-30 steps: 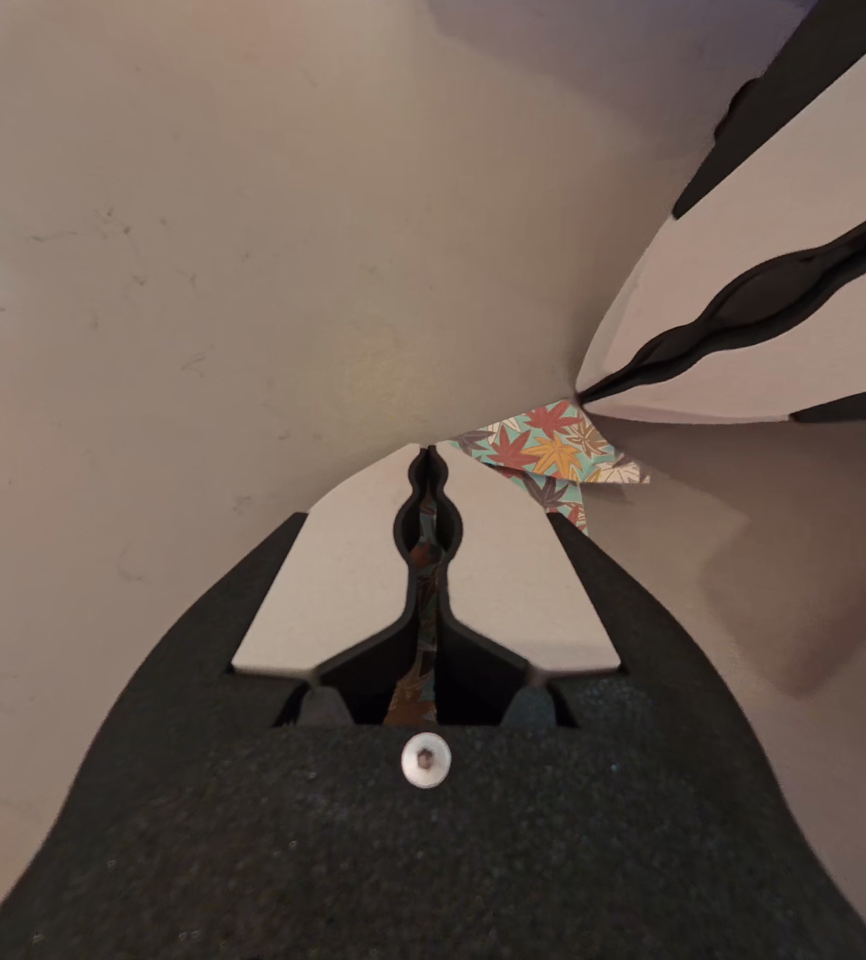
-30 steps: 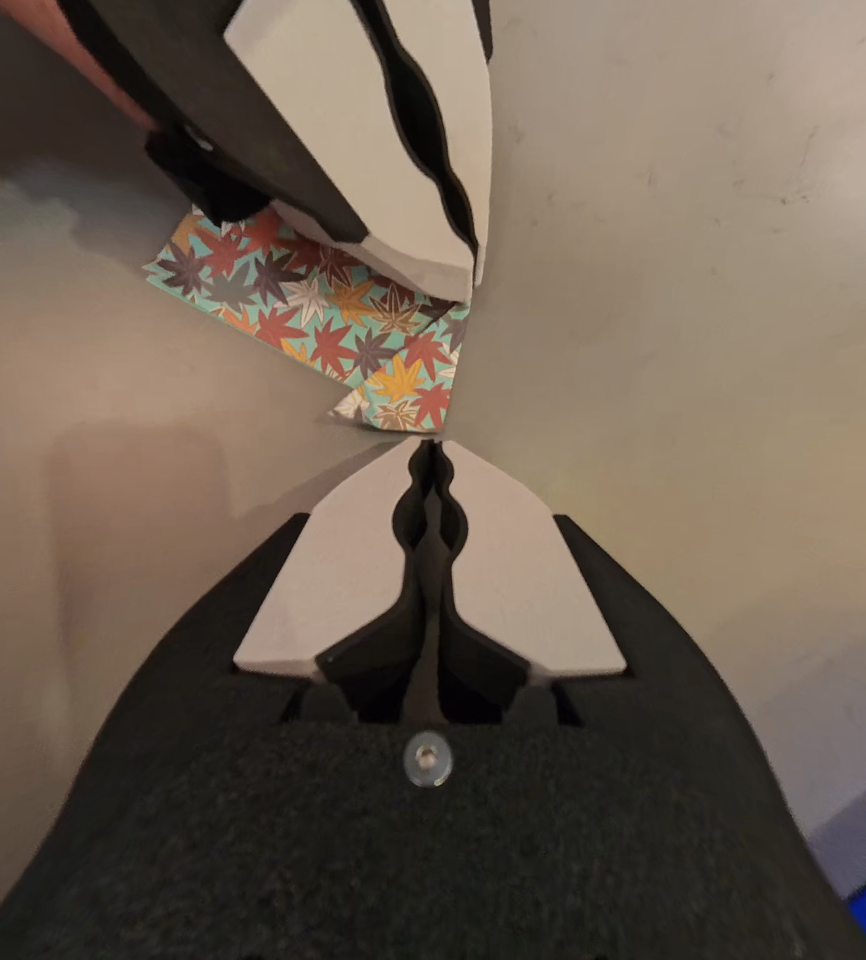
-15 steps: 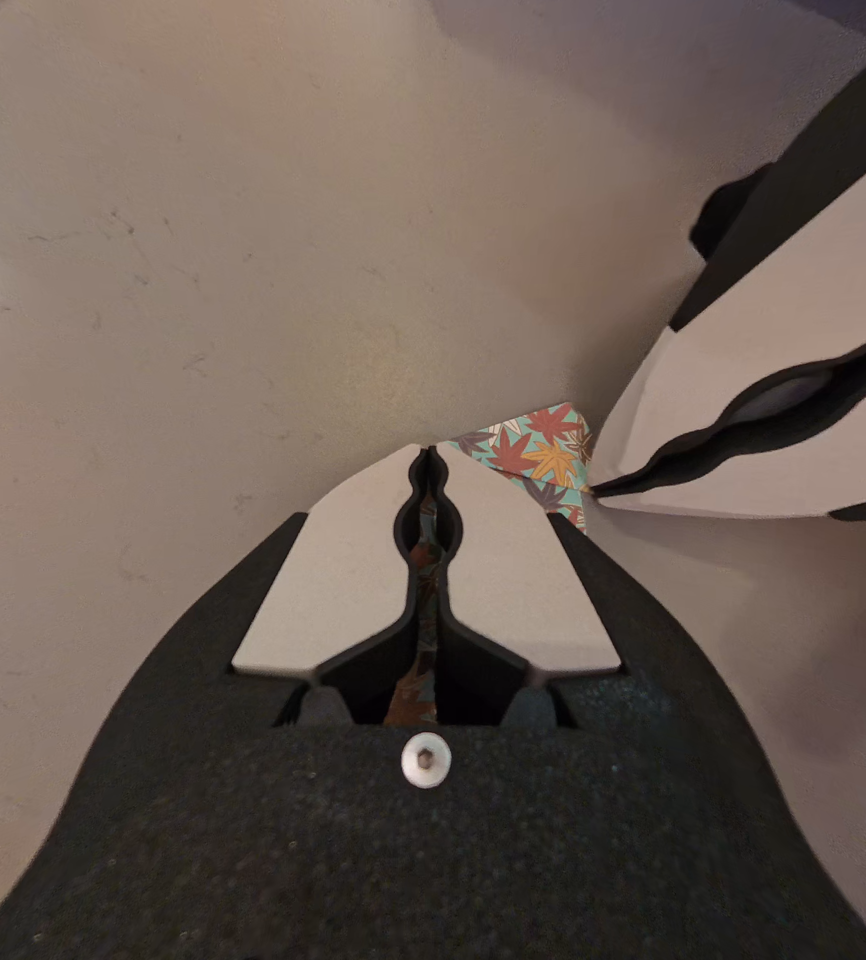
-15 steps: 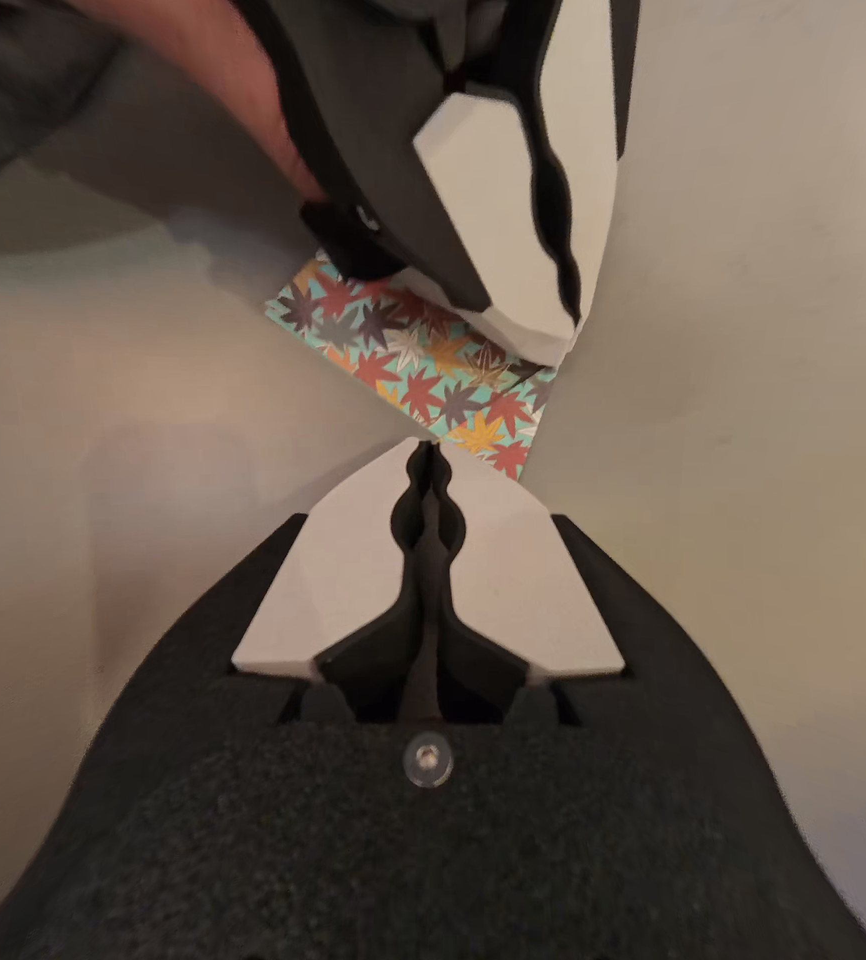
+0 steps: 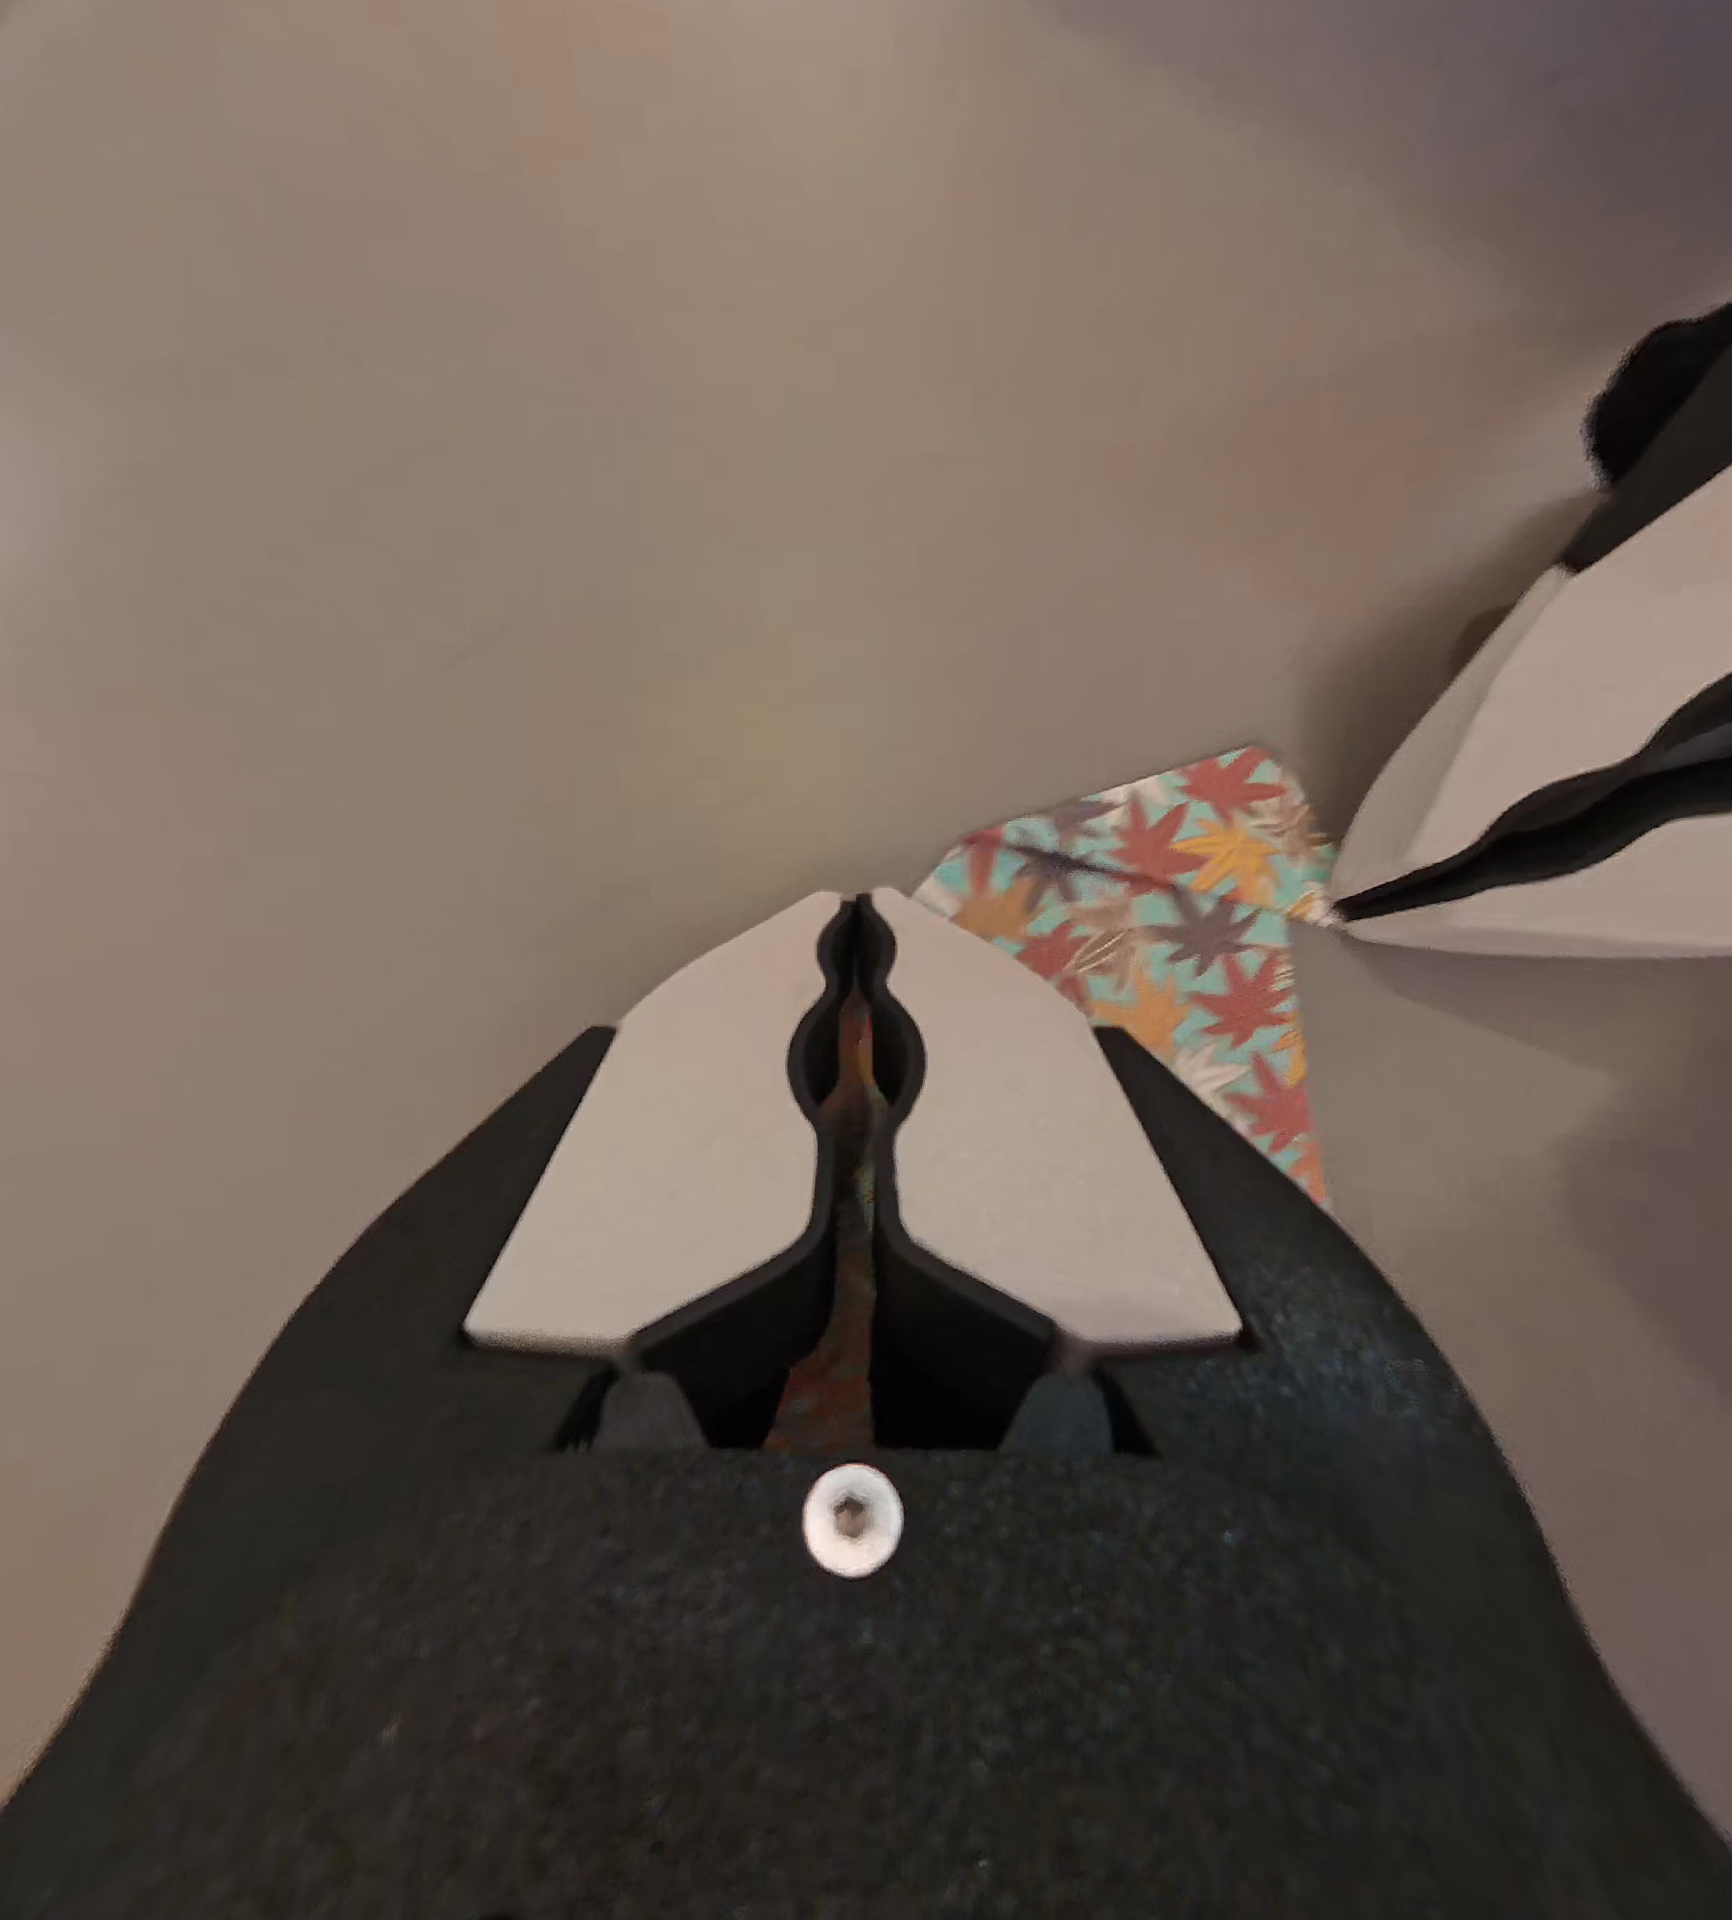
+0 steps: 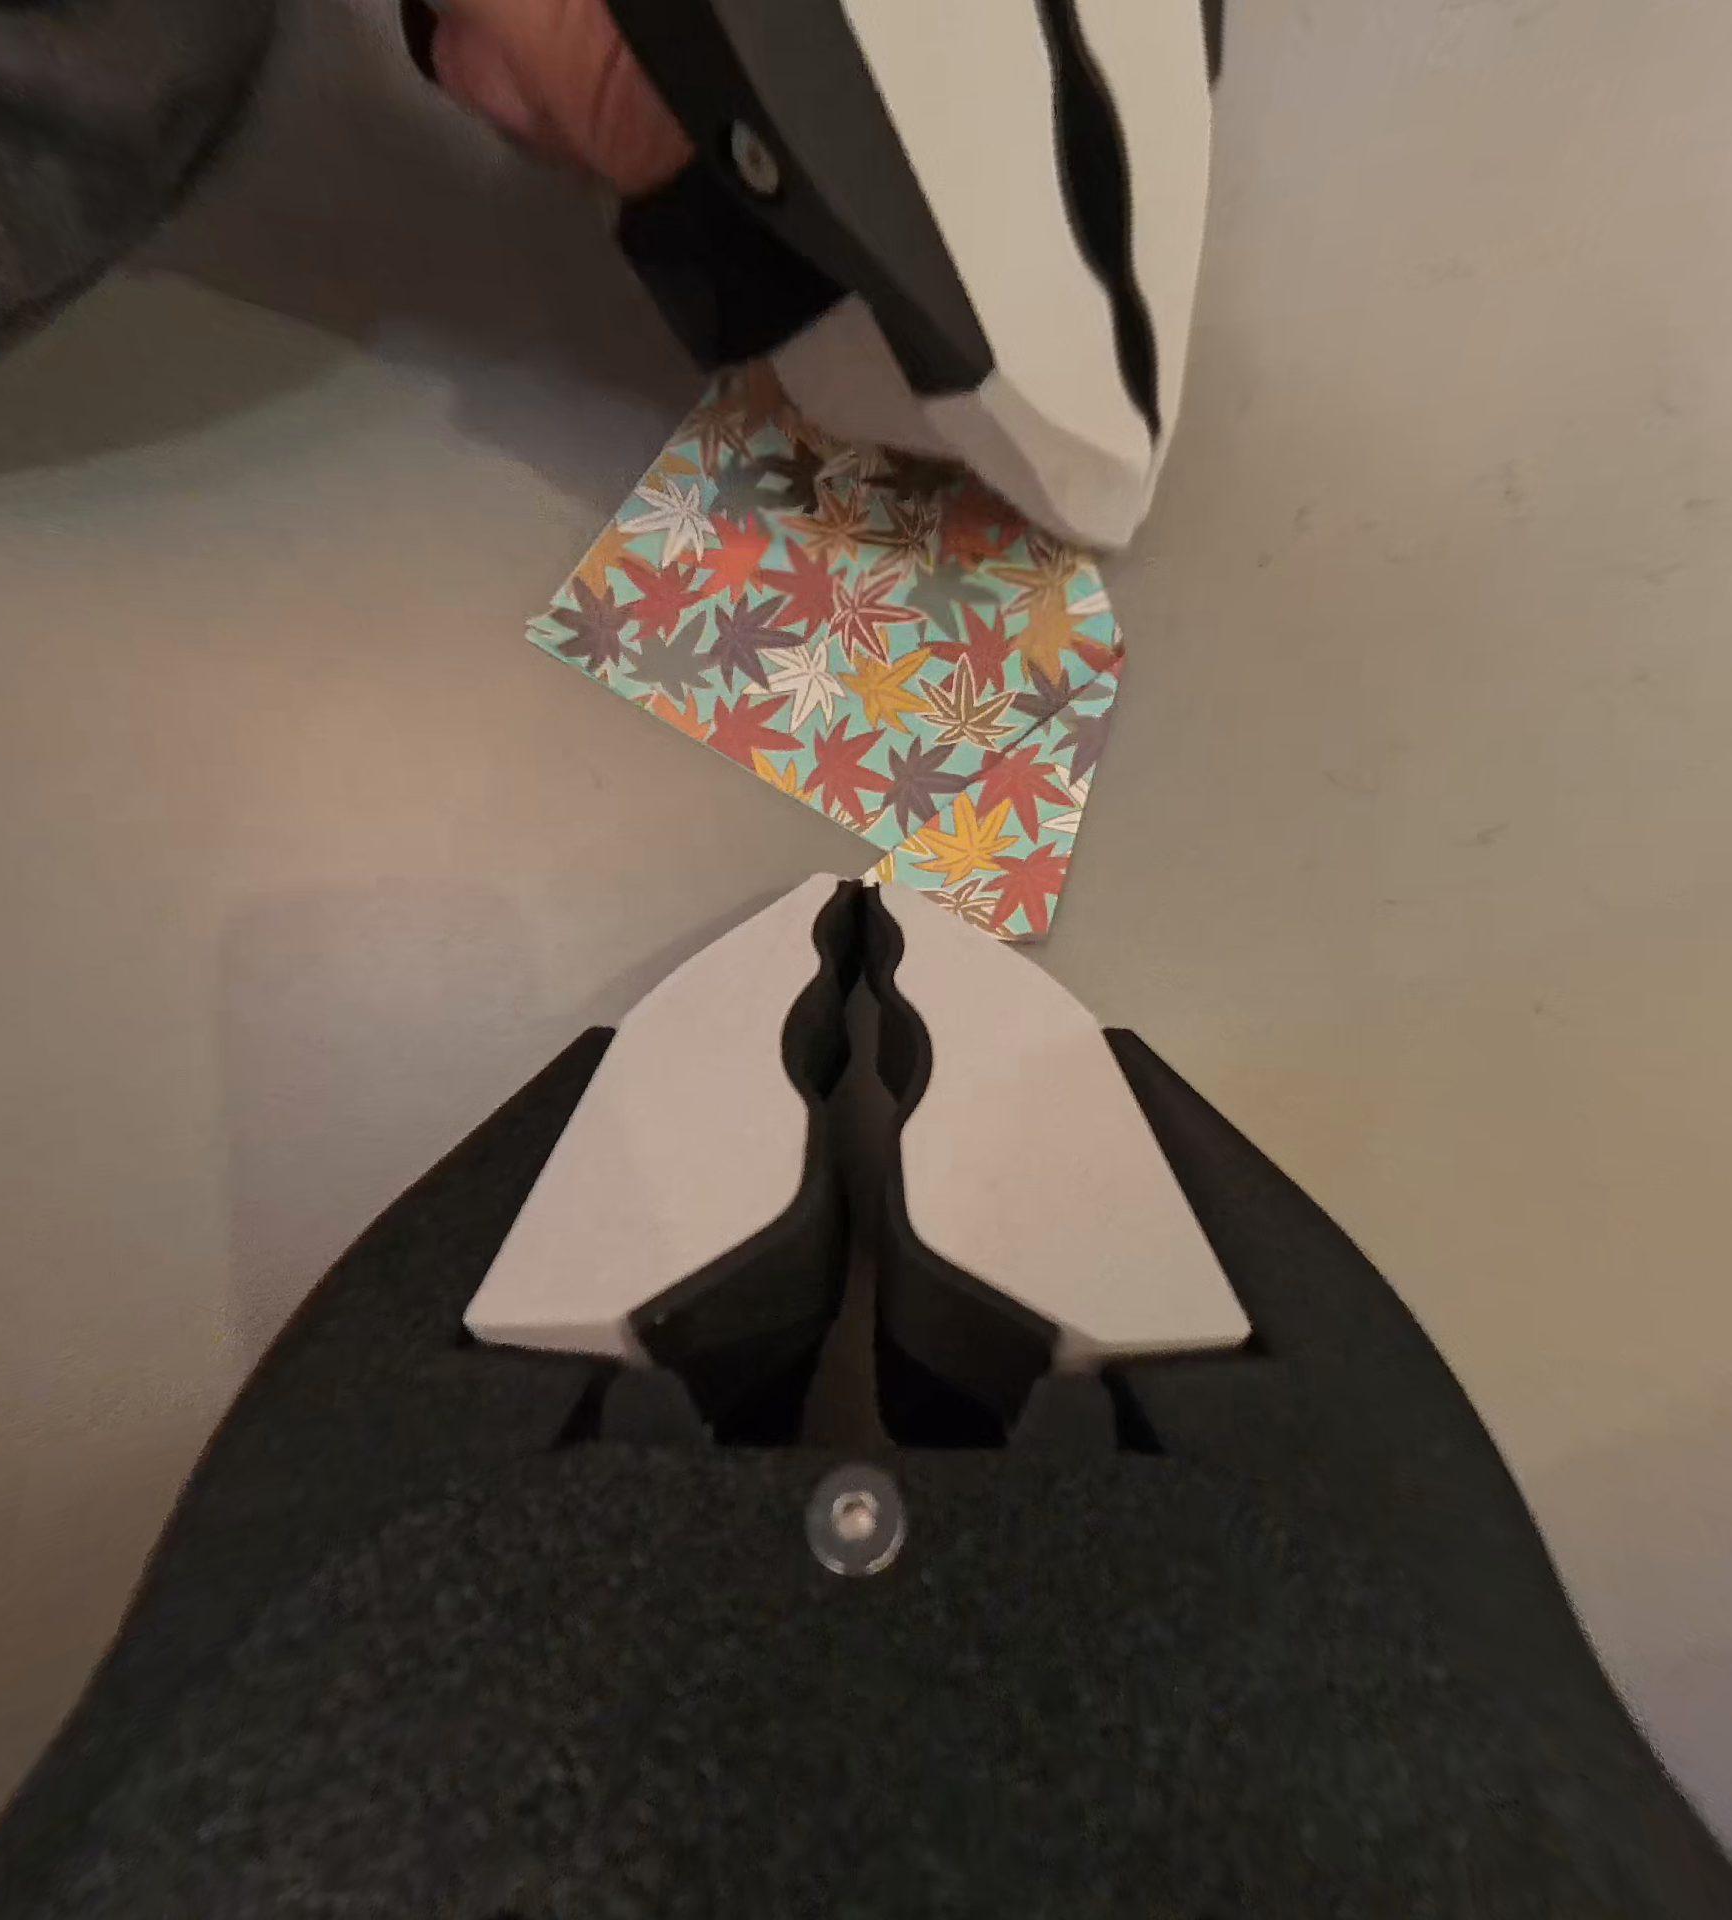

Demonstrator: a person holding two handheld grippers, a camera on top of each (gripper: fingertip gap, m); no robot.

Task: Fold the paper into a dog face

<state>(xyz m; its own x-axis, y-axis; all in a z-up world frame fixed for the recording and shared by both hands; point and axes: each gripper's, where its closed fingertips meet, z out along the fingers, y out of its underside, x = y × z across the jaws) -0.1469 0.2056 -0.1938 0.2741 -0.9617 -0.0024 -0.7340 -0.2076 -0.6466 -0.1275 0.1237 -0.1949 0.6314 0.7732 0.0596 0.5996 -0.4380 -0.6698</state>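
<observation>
A: The paper (image 6: 841, 686) is folded, teal with red, orange, white and grey maple leaves, flat on the beige table (image 6: 1464, 727) just ahead of the right gripper (image 6: 860, 896).

B: That gripper's jaws are together, empty, tips at the paper's near corner.

A: The left gripper (image 5: 858, 909)?

B: Closed too, pressing on the paper's far side; patterned paper shows through its slot, so whether it's pinching is unclear. A hand (image 6: 550, 94) behind it is cut off. No writing visible.
</observation>
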